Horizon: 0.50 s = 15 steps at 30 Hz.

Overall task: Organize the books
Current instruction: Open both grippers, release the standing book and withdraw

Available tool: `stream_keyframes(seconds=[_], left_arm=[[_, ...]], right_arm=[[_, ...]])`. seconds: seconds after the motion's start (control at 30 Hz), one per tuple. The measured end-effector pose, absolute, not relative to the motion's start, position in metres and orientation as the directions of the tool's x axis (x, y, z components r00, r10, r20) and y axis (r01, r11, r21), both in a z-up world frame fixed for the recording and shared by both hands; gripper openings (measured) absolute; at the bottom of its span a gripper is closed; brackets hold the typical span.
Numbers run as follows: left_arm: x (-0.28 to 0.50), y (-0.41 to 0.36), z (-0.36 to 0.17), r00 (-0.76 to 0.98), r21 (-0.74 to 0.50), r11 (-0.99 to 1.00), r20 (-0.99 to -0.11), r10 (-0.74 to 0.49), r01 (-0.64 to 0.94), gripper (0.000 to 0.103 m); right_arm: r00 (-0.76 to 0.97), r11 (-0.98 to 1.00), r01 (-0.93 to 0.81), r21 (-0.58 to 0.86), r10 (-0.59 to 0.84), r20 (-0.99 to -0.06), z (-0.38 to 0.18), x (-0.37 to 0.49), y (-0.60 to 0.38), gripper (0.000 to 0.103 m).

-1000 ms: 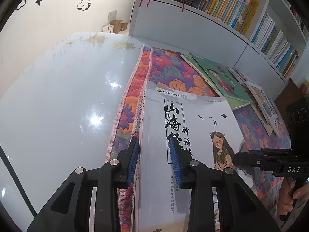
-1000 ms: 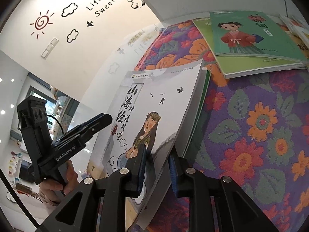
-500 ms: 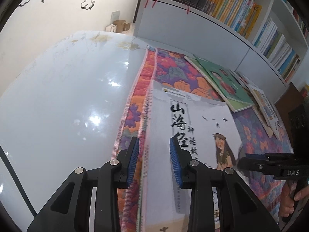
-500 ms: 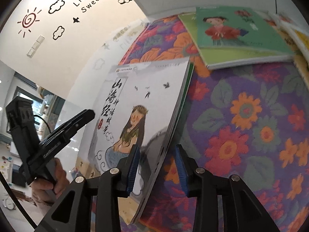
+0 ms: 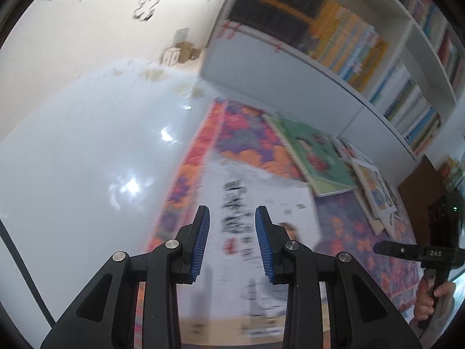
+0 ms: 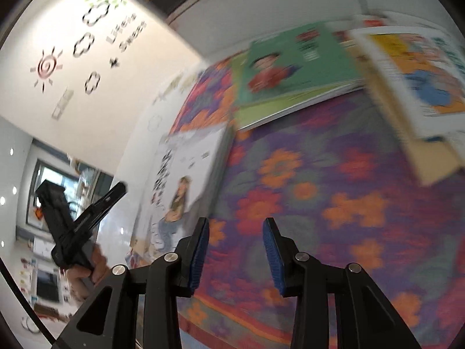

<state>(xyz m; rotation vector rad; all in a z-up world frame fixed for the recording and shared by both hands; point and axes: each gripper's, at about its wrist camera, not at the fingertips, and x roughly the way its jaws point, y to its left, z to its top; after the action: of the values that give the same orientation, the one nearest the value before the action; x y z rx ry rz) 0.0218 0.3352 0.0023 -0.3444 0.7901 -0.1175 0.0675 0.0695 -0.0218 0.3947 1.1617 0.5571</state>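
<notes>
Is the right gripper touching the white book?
Apart: left wrist view shows floral cloth between right gripper and white book; its jaws have just been opening, empty.

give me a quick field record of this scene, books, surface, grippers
surface: floral cloth over a glossy white table
white book: white book lies flat on the cloth by its edge
green book: green book on a stack farther back
orange-cover book: orange-cover book right of the green one
left gripper: above the white book, nothing between its jaws
right gripper: jaws have just been opening, only cloth seen between them
shelf: bookshelf full of upright books
</notes>
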Motion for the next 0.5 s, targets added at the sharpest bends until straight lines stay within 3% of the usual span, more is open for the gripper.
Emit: stream_keyframes(seconds=[0.27, 0.5], left_arm=[[0.063, 0.211, 0.075, 0.736, -0.287, 0.947, -0.609, -0.295, 0.142, 0.03], [0.148, 0.085, 0.068, 0.687, -0.247, 0.933, -0.631, -0.36, 0.262, 0.035]], right_arm=[[0.468, 0.791, -0.041, 0.61, 0.555, -0.688, -0.026, 0.066, -0.075, 0.04], [0.596, 0.823, 0.089, 0.561, 0.407, -0.692, -0.042, 0.089, -0.166, 0.04]])
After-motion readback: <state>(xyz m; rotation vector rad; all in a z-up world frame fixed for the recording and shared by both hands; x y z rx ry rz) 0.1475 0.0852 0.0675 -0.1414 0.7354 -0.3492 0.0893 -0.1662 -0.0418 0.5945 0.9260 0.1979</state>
